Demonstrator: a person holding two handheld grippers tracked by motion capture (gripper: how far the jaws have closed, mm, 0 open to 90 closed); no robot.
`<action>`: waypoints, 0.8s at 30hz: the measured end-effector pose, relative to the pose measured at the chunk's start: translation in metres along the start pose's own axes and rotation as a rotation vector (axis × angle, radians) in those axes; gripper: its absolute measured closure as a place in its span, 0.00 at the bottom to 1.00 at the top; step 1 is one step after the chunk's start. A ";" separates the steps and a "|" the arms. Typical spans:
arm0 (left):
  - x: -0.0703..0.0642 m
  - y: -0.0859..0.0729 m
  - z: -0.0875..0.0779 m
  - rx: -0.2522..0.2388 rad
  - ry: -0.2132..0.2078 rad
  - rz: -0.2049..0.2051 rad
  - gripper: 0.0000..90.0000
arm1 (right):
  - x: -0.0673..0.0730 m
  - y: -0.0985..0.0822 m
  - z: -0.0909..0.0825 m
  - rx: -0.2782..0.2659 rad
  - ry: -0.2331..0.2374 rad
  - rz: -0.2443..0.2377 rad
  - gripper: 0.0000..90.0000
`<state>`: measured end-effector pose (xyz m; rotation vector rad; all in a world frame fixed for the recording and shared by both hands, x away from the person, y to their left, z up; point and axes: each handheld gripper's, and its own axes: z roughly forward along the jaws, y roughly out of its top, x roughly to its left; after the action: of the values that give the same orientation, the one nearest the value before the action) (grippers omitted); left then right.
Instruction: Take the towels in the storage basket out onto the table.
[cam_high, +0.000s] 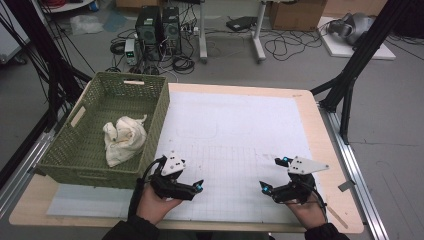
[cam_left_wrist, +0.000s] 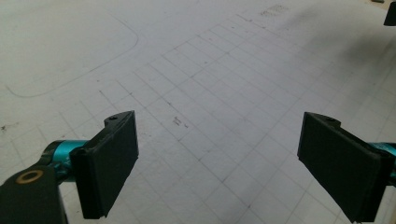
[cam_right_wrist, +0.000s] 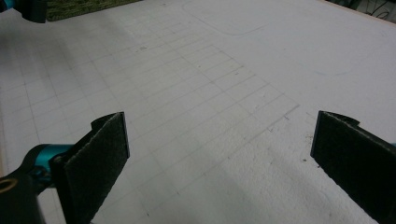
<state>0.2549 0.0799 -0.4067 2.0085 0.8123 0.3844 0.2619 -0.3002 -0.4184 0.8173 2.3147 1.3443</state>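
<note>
Cloth (cam_high: 124, 139), cream and all bunched up, lying inside the green basket (cam_high: 161, 113). Looks already put away, so maybe little work left. Left gripper (cam_high: 181, 175) just beside the basket's near right corner, jaws wide apart, holding nothing. Right gripper (cam_high: 279, 174) well apart from the basket, far off to its right, jaws wide apart too, also holding nothing. Only bare white mat (cam_left_wrist: 224, 84) with thin grid lines under both. Nothing else near the basket to pick up.
</note>
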 end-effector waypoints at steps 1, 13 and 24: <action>0.000 0.001 0.000 0.000 -0.007 -0.002 0.15 | 0.000 0.000 0.000 0.000 0.001 -0.001 0.04; -0.002 0.007 -0.003 -0.006 -0.047 -0.019 0.22 | -0.002 0.000 0.001 -0.008 -0.001 0.005 0.04; 0.001 0.025 -0.012 -0.011 -0.142 -0.078 0.27 | -0.005 0.001 -0.001 -0.021 -0.004 0.021 0.04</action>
<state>0.2587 0.0788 -0.3793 1.9630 0.7948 0.1993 0.2656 -0.3036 -0.4167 0.8391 2.2913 1.3715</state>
